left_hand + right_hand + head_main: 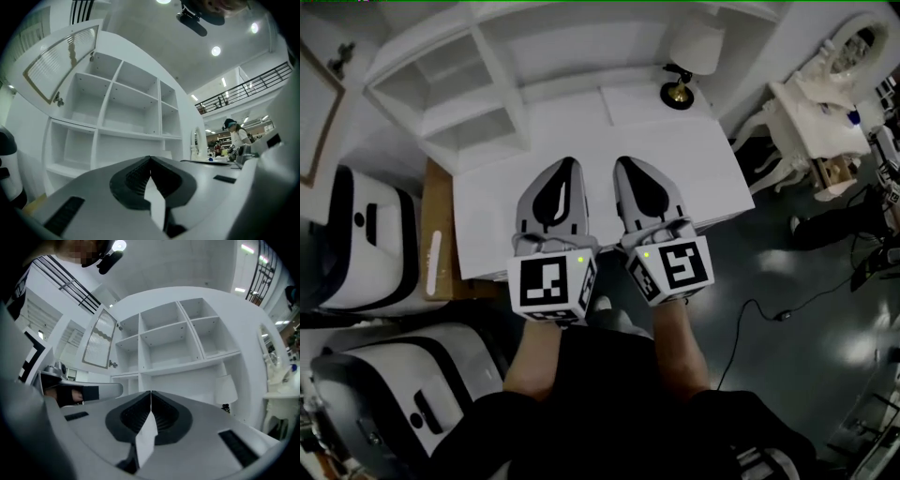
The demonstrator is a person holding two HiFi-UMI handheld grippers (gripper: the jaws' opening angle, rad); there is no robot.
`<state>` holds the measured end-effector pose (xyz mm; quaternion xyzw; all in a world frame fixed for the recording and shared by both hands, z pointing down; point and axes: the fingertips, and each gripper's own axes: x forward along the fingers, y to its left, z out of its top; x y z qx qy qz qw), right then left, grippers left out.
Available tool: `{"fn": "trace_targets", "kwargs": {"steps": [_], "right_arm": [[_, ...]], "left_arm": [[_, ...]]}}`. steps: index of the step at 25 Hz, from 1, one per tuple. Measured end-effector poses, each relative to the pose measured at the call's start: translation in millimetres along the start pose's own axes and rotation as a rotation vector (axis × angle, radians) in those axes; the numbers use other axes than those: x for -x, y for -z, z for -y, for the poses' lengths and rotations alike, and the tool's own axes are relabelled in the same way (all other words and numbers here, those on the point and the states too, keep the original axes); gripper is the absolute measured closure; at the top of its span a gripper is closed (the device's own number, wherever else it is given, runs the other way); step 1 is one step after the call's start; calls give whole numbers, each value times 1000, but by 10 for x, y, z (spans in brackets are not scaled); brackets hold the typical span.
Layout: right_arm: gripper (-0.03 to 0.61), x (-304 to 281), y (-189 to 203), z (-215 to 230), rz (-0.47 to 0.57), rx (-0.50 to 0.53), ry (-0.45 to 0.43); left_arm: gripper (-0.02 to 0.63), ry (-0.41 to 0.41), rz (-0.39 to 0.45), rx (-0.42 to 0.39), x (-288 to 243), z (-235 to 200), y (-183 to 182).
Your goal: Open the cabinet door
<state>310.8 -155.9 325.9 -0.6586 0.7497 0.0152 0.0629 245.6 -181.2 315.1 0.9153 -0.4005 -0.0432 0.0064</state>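
The white shelf cabinet point(455, 89) stands at the back of a white desk point(712, 178). Its glass-panelled door point(61, 58) hangs swung out to the left, knob point(58, 99) at its lower edge; the right gripper view shows the same door point(100, 341) beside bare compartments. My left gripper point(569, 162) and right gripper point(620, 161) hover side by side over the desk's front half, pointing at the cabinet. Both are shut with nothing between the jaws, as seen at the left tips point(150, 159) and right tips point(151, 393). Neither touches the door.
A small lamp point(682, 70) with a white shade stands at the desk's back right. Black-and-white cases point(366, 239) sit on the floor to the left, beside a wooden stand point(437, 234). An ornate white chair point(811, 122) and a floor cable point(750, 314) are on the right.
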Motion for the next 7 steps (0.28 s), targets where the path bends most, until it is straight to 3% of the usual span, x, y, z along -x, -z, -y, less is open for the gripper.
{"fn": "trace_targets", "kwargs": {"steps": [7], "right_arm": [[557, 94, -62, 253, 22, -10, 34]], "left_arm": [[601, 66, -10, -12, -176, 298, 23]]}}
